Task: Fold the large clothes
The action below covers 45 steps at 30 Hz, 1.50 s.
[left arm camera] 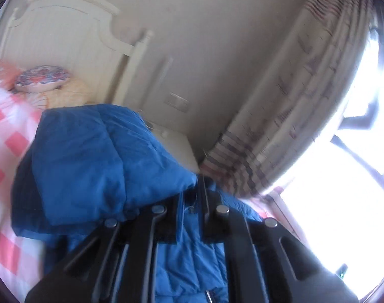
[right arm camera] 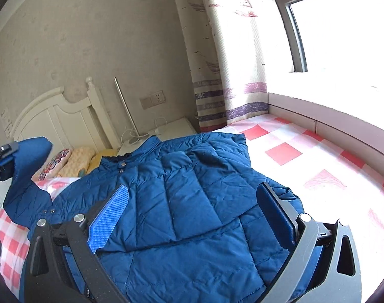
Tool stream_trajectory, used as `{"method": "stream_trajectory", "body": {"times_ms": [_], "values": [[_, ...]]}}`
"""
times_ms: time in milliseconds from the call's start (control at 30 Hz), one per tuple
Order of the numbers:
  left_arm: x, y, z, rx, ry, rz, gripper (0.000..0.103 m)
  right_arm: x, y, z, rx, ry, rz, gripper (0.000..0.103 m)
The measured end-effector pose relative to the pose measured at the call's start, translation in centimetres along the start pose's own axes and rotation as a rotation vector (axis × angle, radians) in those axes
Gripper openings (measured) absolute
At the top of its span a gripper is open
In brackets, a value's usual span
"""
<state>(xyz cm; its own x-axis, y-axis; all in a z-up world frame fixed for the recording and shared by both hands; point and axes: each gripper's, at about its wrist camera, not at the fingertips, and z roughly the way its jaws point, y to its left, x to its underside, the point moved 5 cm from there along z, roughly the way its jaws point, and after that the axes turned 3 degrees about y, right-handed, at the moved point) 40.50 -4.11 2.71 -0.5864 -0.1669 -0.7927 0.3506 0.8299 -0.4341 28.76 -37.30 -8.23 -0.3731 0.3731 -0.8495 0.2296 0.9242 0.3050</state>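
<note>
Right wrist view is showing a blue padded jacket [right arm camera: 192,202] that is lying spread on a bed with a pink and white checked sheet [right arm camera: 305,146]. The right gripper [right arm camera: 192,217] is hovering just over the jacket body, and its two fingers are standing wide apart with nothing between them; the left finger is carrying a blue textured pad [right arm camera: 108,219], the right one a darker pad [right arm camera: 277,212]. The jacket collar with small snap buttons [right arm camera: 121,166] is pointing toward the pillows [right arm camera: 73,161] and the white headboard [right arm camera: 53,118]. At the left edge of this view the left gripper [right arm camera: 7,161] is holding one sleeve [right arm camera: 30,166] up above the bed, so the sleeve is rising from the shoulder in a curve. A white bedside cabinet [right arm camera: 171,128] is standing near the head of the bed, under a wall socket [right arm camera: 154,98], and a patterned curtain [right arm camera: 217,63] is hanging beside a bright window [right arm camera: 343,25].

Left wrist view is quite blurred. Its fingers [left arm camera: 164,222] are sitting close together and a fold of the blue fabric [left arm camera: 91,164] is gathered over and between their tips, so they are pinching the sleeve cloth. Below the fingers the jacket front with a piece of zipper [left arm camera: 207,295] is visible. The same checked sheet [left arm camera: 5,151] is lying at the left, with a round patterned cushion [left arm camera: 41,78] near the headboard [left arm camera: 65,32], and the curtain [left arm camera: 305,88] at the right
</note>
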Motion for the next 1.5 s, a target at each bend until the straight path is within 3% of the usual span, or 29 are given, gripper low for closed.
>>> {"method": "stream_trajectory", "body": {"times_ms": [33,100,167,233,300,400,500,567,633,700,800,933,967,1000,1067,1100,1133,1200,1300,1367,1433,1500], "values": [[2.2,-2.9,2.6,0.037,0.080,0.071,0.019,-0.2,-0.3,-0.2,-0.002,-0.012,0.020,0.098],[6.7,-6.7,7.4,0.072,0.244,0.186,0.047,0.1,-0.3,-0.7,-0.007,-0.016,0.048,0.098],[10.1,-7.7,9.5,0.032,0.319,0.275,0.055,0.1,-0.2,-0.7,-0.014,-0.011,0.055,0.098],[11.4,-7.1,8.8,-0.036,0.302,0.337,0.060,0.6,0.7,-1.1,-0.021,-0.008,0.043,0.098],[10.8,-5.4,6.2,-0.050,0.247,0.327,0.081,1.0,1.6,-1.3,-0.023,-0.003,0.031,0.098],[8.8,-0.9,0.9,-0.108,0.105,0.272,0.100,1.1,2.1,-1.9,-0.030,-0.001,0.025,0.098],[7.6,5.0,-1.5,-0.229,0.089,0.160,0.101,1.4,3.1,-2.0,-0.032,0.001,-0.005,0.098],[7.0,9.4,-2.0,-0.349,0.103,0.061,0.100,1.0,4.0,-1.9,-0.034,0.001,-0.066,0.098],[6.7,13.1,-2.4,-0.402,0.098,-0.038,0.099,1.1,6.5,-1.8,-0.092,0.044,-0.165,0.098],[7.0,14.9,-2.0,-0.387,0.133,-0.112,0.099,0.5,9.0,0.4,-0.104,0.137,-0.341,0.098],[7.5,14.9,-1.7,-0.389,0.158,-0.080,0.099,1.4,14.6,2.9,-0.066,0.179,-0.674,0.098],[8.3,14.6,-1.3,-0.383,0.162,-0.082,0.099,3.1,19.9,6.4,-0.053,0.214,-0.895,0.095],[8.3,14.9,-1.3,-0.375,0.163,-0.102,0.099,3.5,20.7,7.3,-0.046,0.219,-0.938,0.091],[8.4,15.2,-1.4,-0.368,0.164,-0.124,0.099,3.7,21.1,8.1,-0.051,0.236,-0.961,0.071],[8.5,15.7,-1.5,-0.354,0.165,-0.159,0.099,3.0,20.6,9.4,-0.130,0.287,-0.909,0.057],[8.6,15.9,-1.5,-0.348,0.165,-0.169,0.099,1.6,19.8,9.4,-0.180,0.273,-0.839,0.039],[8.6,16.0,-1.4,-0.347,0.165,-0.174,0.099,-0.1,18.7,8.6,-0.225,0.243,-0.739,0.030],[8.6,16.0,-1.4,-0.350,0.163,-0.170,0.100,-4.2,15.3,6.5,-0.305,0.173,-0.459,0.026],[8.6,15.8,-1.4,-0.357,0.159,-0.164,0.100,-8.3,6.4,5.0,-0.390,0.119,0.027,0.026],[8.5,15.8,-1.6,-0.363,0.150,-0.164,0.100,-8.2,0.7,6.2,-0.344,0.168,0.242,0.027],[8.5,15.7,-1.8,-0.371,0.136,-0.165,0.100,-6.7,-3.1,7.8,-0.194,0.268,0.272,0.027],[8.3,15.6,-2.4,-0.381,0.104,-0.163,0.100,-5.6,-5.7,7.4,-0.084,0.289,0.301,0.027]]}}
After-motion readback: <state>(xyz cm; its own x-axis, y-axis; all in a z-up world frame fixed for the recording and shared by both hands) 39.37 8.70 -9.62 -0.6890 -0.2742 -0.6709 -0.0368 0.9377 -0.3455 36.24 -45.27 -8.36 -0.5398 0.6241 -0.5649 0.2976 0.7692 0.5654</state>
